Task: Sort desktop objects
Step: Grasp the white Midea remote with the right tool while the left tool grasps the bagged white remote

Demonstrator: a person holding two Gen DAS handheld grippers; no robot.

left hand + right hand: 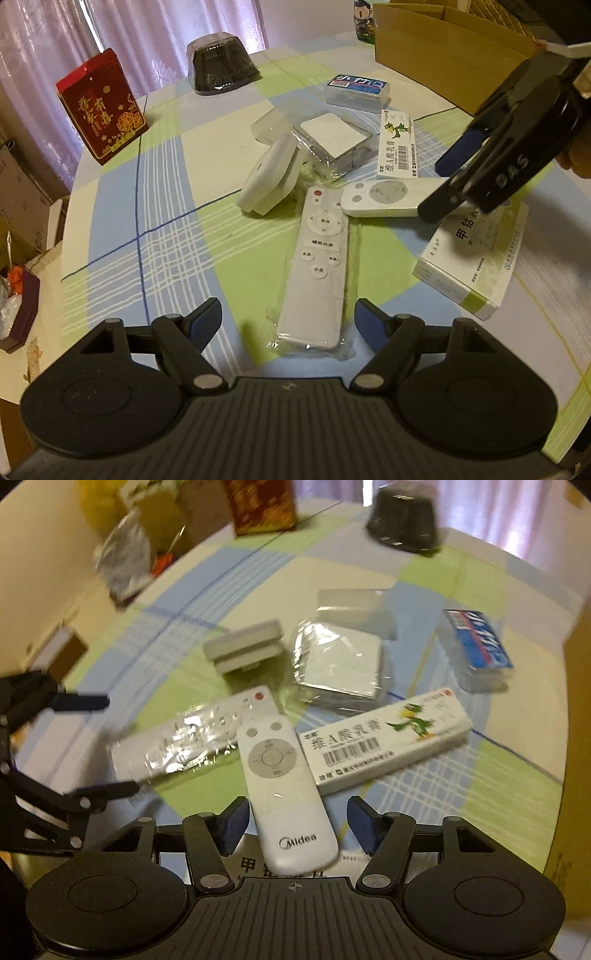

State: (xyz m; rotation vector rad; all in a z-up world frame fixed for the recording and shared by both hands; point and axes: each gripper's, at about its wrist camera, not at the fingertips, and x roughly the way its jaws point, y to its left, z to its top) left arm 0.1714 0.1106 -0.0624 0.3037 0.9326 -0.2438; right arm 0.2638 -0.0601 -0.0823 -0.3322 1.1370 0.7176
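The left gripper (288, 321) hangs with its blue-padded fingers spread wide on either side of the near end of a long white remote sealed in a clear plastic bag (319, 269), not touching it. The right gripper (293, 821) is just as wide, straddling the lower end of a short white Midea remote (282, 786) that lies partly on a white-and-green medicine box (476, 258).

Just beyond sit a long white ointment carton with a green cartoon figure (388, 738), a white square gadget wrapped in crinkled film (340, 661) and a white round-edged plug-like device (267, 179) tipped on its side. A clear plastic case with a blue label (356, 90) holds something I cannot make out. Farther back stand a red carton with gold lettering (101, 107) and a dark dome-shaped container under a clear lid (221, 64); its contents look dark, nothing more. An open brown cardboard box (443, 40) sits at the far right corner, its inside hidden.

Everything rests on a tablecloth of blue, green and cream checks (166, 229). Pale pink curtains (147, 33) hang behind, and cartons and bags crowd the floor to the left.
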